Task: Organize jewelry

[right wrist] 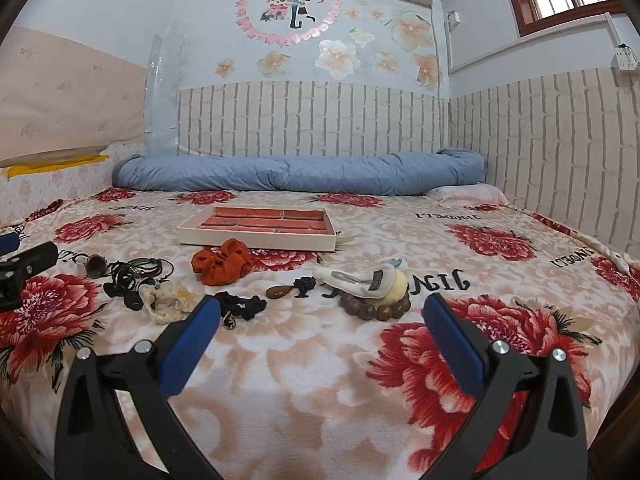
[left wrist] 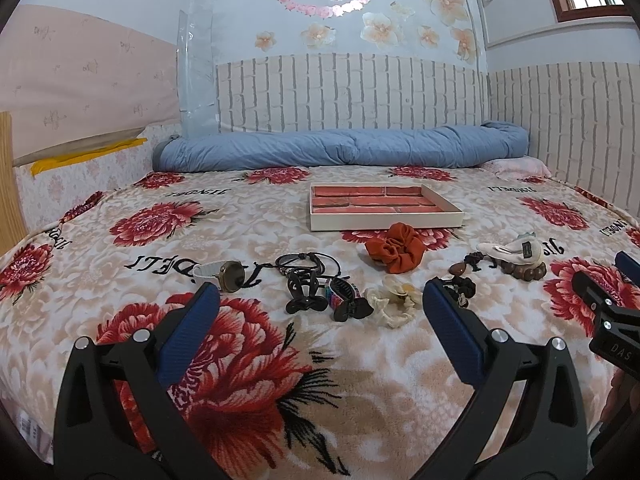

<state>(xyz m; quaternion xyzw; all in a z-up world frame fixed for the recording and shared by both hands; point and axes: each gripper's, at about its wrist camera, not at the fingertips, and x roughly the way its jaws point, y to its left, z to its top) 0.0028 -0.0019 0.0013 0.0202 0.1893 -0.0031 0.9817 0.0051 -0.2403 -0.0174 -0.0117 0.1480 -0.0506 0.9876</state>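
Note:
A shallow white tray (left wrist: 384, 222) (right wrist: 256, 242) with a red brick-pattern lining lies on the bed. In front of it is a row of accessories: a watch (left wrist: 226, 276), black cords (left wrist: 308, 262), black hair claws (left wrist: 304, 296), a cream scrunchie (left wrist: 394, 300) (right wrist: 170, 300), an orange scrunchie (left wrist: 394, 252) (right wrist: 222, 266), a cream hair clip (left wrist: 512, 250) (right wrist: 366, 278) lying on a brown bead bracelet (right wrist: 378, 308), and a brown pendant (right wrist: 280, 291). My left gripper (left wrist: 320, 300) is open and empty just short of the hair claws. My right gripper (right wrist: 320, 312) is open and empty before the bracelet.
The floral blanket (left wrist: 240, 360) covers the bed. A rolled blue quilt (left wrist: 340, 148) lies along the brick-pattern wall at the back. The right gripper's body (left wrist: 608, 312) shows at the right edge of the left view, and the left one's tip (right wrist: 24, 264) at the left edge of the right view.

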